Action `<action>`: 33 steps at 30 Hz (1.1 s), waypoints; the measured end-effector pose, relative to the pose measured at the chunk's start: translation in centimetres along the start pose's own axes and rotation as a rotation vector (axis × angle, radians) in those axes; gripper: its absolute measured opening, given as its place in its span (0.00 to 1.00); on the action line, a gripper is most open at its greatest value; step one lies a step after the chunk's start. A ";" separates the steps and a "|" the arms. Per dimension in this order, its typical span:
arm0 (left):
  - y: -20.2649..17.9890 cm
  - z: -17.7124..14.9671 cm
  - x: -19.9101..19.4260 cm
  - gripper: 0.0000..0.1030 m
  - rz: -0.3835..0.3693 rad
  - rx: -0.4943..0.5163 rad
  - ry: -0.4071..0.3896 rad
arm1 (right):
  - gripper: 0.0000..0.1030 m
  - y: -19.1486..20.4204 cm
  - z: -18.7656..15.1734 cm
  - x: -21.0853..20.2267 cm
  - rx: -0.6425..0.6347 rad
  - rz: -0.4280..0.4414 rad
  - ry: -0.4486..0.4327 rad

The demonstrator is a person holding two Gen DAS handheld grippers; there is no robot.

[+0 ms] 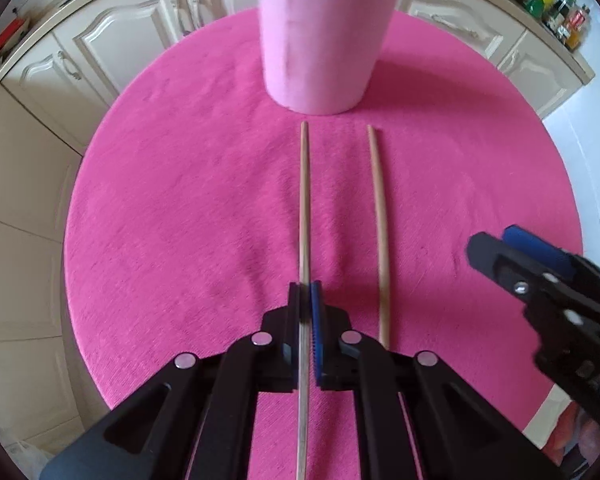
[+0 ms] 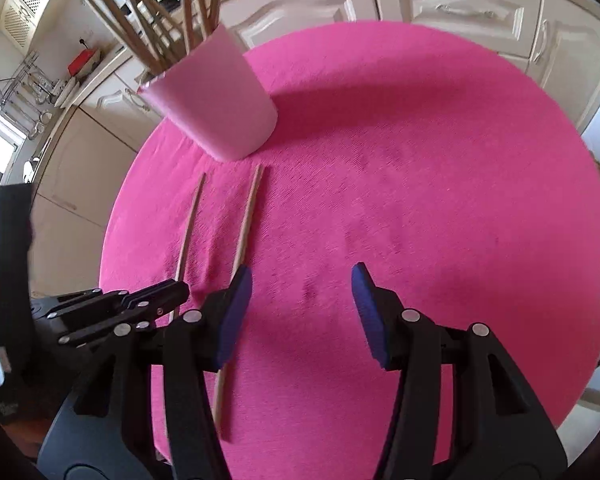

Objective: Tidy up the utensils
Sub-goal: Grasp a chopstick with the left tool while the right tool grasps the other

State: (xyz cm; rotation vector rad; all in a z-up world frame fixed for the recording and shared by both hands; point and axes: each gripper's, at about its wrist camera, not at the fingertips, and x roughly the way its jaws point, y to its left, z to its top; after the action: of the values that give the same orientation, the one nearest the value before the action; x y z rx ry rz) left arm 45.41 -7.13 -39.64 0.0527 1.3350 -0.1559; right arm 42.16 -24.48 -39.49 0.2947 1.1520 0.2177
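Blue-padded black jaws of the left gripper [image 1: 305, 292] are closed on a thin pale wooden chopstick [image 1: 304, 200]. This gripped chopstick runs lengthwise along the gripper's own line, its far tip pointing at the base of a pale pink cylindrical cup [image 1: 320, 44]; its near end passes back between the fingers toward the camera. Just beside it, to the right in the left wrist view, a second wooden chopstick [image 1: 380, 220] lies flat on the round magenta tablecloth [image 1: 160, 220], nearly parallel to the first, its far tip likewise directed at the cup and stopping just short of it. The cup stands upright on the cloth, holding a bundle of brown wooden sticks [image 2: 148, 24] that fan out above its rim. The right gripper [image 2: 302, 280] hovers with jaws parted about halfway and nothing between them; its left pad sits over the second chopstick's near portion. Cream kitchen cabinets [image 1: 112, 40] surround the table.
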 end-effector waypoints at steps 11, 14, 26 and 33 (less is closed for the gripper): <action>3.6 -1.5 -1.4 0.05 -0.026 -0.128 -0.072 | 0.46 4.0 1.5 2.7 -0.046 -0.012 0.092; 4.2 -1.3 -1.6 0.05 -0.036 -0.148 -0.091 | 0.31 4.7 2.1 3.6 -0.047 -0.020 0.115; 5.0 -0.7 -2.3 0.05 -0.069 -0.165 -0.136 | 0.08 5.1 3.2 5.9 -0.040 -0.035 0.210; 4.9 -0.3 -3.5 0.05 -0.078 -0.143 -0.187 | 0.06 3.6 3.2 5.6 0.001 0.027 0.225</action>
State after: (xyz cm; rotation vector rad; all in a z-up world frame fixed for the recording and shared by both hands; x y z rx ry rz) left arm 45.06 -1.97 -36.51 -0.1323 1.1591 -0.1277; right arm 47.22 -19.73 -41.87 0.2921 1.3711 0.2794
